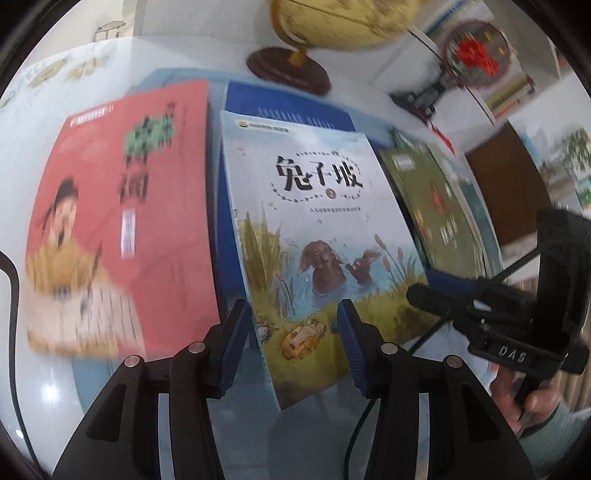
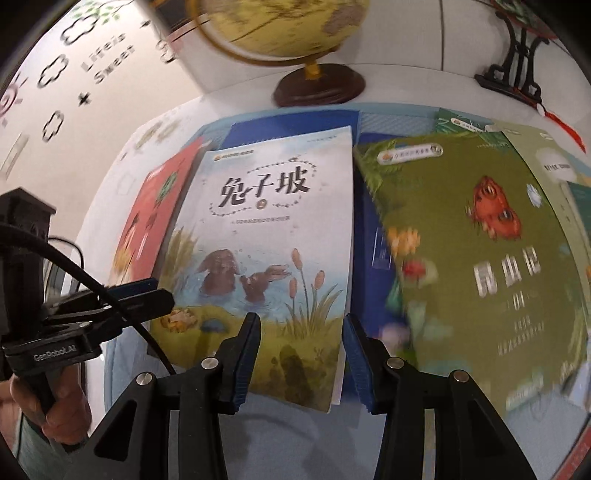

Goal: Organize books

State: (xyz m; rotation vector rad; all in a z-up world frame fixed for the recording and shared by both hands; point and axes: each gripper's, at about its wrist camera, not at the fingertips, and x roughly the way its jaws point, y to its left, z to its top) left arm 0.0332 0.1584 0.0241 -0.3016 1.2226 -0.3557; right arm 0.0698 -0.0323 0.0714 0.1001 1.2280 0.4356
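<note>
Red book (image 1: 122, 206): glossy flat cover, leftmost, blurred.
Rabbit book (image 1: 317, 236): matte illustrated paperback, middle, lying over a blue ribbed rack (image 1: 291, 107).
Green book (image 2: 476, 266): rightmost, butterfly cover.
Left claw (image 1: 291, 347): spread apart, straddling the rabbit book's lower edge.
Right claw (image 2: 301, 354): likewise spread, holding nothing.
Tabletop (image 1: 314, 435): pale, smooth.
Globe (image 2: 291, 33): yellow, round dark wooden base, behind.

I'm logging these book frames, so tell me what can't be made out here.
- Red book: title motion-blurred, left wrist view.
- Green book: lower text blurred, right wrist view.
- Globe: top cut off by the frame edge.
- Blue holder: mostly hidden behind the rabbit book.
</note>
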